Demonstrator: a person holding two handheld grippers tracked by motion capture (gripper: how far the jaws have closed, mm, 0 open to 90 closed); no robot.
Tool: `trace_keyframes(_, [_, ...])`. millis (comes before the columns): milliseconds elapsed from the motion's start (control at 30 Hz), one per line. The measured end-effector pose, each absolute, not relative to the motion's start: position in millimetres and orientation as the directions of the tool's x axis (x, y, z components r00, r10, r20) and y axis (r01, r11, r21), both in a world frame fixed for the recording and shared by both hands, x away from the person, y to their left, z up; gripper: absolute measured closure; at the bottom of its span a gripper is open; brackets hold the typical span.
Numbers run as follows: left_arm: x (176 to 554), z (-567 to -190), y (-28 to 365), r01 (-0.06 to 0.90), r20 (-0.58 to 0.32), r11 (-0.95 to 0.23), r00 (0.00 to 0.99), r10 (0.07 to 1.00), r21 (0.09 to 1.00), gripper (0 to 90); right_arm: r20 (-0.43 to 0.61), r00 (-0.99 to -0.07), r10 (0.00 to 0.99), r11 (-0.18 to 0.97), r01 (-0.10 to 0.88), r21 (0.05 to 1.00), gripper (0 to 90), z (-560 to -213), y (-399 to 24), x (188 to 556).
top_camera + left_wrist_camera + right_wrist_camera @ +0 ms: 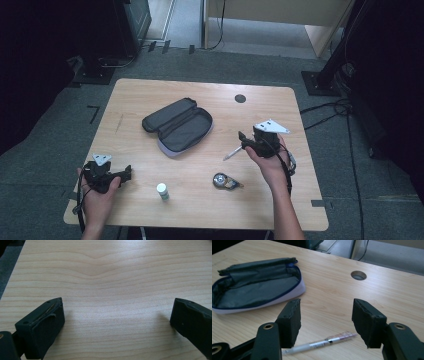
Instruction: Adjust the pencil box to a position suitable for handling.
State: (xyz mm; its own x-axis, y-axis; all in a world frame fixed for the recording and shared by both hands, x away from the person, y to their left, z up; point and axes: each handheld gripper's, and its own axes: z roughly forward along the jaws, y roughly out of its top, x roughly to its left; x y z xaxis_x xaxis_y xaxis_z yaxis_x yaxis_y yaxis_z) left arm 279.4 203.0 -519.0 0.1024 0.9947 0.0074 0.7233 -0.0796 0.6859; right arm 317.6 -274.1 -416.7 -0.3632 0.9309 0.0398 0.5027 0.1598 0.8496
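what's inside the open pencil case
The pencil case lies unzipped and shows just its dark grey lining. The pen lies on the table below the right gripper. The folded-back flap may hide something.

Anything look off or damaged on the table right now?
Mostly tidy. One oddity: the left gripper has a frayed pad, its lining peeling at the top edge in the left gripper view. Otherwise the pencil case lies unzipped and open, and the pen lies loose on the table between the right gripper's open jaws.
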Motion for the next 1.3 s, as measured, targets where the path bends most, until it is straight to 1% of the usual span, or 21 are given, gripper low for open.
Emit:
trace_keyframes(267, [279.4, -519.0, 203.0, 0.724, 0.007, -0.080, 0.102, 0.995, 0.686, 0.0, 0.061, -0.398, 0.915, 0.159, 0.497, 0.853, 44.0, -412.0, -256.6, 336.1])
trace_keyframes(500, [279.3, -518.9, 203.2, 0.724, 0.009, -0.081, 0.103, 0.995, 0.685, 0.0, 0.074, -0.419, 0.905, 0.159, 0.493, 0.855, 48.3, -410.5, -243.7, 351.5])
trace_keyframes(667, [279.3, -518.9, 203.1, 0.724, 0.009, -0.081, 0.103, 0.995, 0.685, 0.0, 0.070, -0.421, 0.904, 0.170, 0.505, 0.846, 49.9, -411.4, -236.5, 359.7])
trace_keyframes(833, [279.3, -519.0, 203.1, 0.724, 0.009, -0.081, 0.103, 0.995, 0.686, 0.0, 0.069, -0.413, 0.908, 0.171, 0.516, 0.840, 54.9, -411.1, -226.8, 371.9])
trace_keyframes(933, [279.3, -519.1, 203.1, 0.723, 0.008, -0.080, 0.103, 0.995, 0.686, 0.0, 0.056, -0.412, 0.909, 0.181, 0.513, 0.839, 56.3, -410.7, -222.3, 378.2])
trace_keyframes(1300, [279.3, -519.1, 203.1, 0.724, 0.008, -0.080, 0.103, 0.995, 0.686, 0.0, 0.047, -0.402, 0.914, 0.184, 0.517, 0.836, 59.5, -411.9, -205.6, 399.9])
